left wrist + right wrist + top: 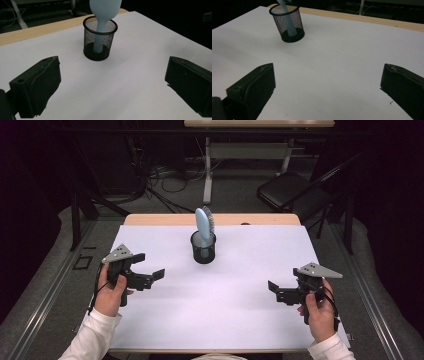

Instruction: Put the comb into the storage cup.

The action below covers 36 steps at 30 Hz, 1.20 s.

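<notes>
A black mesh cup (pixel 203 249) stands upright at the back middle of the white sheet (pixel 235 310). A pale blue hairbrush (pixel 204 226) stands handle-down in it, bristles facing right. The cup (pixel 99 41) and the brush (pixel 103 15) sit ahead of the left gripper (pixel 112 87), whose jaws are wide apart with nothing between them. The left gripper (pixel 152 278) hovers left of the cup. The right gripper (pixel 274 291) is at the right, open and empty, jaws pointing left. From it the cup (pixel 288 23) is far off at upper left, beyond the right gripper (pixel 327 92).
The white sheet covers most of a wooden table (pixel 165 219). Beyond the table are a second table's legs (pixel 207 175), a black chair (pixel 292 190) at back right and cables on the floor (pixel 165 180).
</notes>
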Motion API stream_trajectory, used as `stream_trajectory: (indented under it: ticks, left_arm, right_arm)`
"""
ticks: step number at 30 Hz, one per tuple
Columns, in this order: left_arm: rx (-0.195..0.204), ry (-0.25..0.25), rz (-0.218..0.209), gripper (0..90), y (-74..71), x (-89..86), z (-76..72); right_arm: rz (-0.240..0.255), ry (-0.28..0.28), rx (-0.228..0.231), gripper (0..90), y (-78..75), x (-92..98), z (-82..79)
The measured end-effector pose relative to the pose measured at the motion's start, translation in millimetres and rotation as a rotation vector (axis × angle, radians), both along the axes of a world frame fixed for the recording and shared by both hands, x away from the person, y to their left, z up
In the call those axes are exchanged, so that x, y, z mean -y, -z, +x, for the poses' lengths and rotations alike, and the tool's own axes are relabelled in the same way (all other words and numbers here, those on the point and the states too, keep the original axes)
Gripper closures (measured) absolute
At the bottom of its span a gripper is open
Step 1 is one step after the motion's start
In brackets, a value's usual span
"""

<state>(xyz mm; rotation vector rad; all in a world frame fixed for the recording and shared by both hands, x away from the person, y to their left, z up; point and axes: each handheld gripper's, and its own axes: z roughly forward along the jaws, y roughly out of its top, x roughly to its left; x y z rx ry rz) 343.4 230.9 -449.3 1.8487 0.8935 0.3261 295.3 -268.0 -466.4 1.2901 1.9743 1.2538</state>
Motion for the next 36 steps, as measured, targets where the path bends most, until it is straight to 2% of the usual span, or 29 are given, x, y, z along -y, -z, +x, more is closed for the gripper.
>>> stream_trajectory:
  ticks: [8,16,23,36]
  left_arm:
    - [0.003,-0.021,-0.018,0.5,9.3,-9.6,-3.6]
    - [0.007,-0.045,-0.009,0.5,17.7,-16.8,-8.6]
    - [0.018,-0.054,-0.013,0.5,21.5,-17.8,-10.4]
    - [0.042,-0.058,-0.022,0.5,28.3,-19.1,-14.1]
  right_arm:
    - [0.002,0.032,-0.004,0.0,10.5,6.6,-1.8]
    - [0.000,0.047,-0.005,0.0,20.8,10.8,-4.3]
    - [0.020,0.066,-0.013,0.0,28.2,13.2,-6.0]
    - [0.012,0.072,-0.011,0.0,35.0,13.4,-8.0]
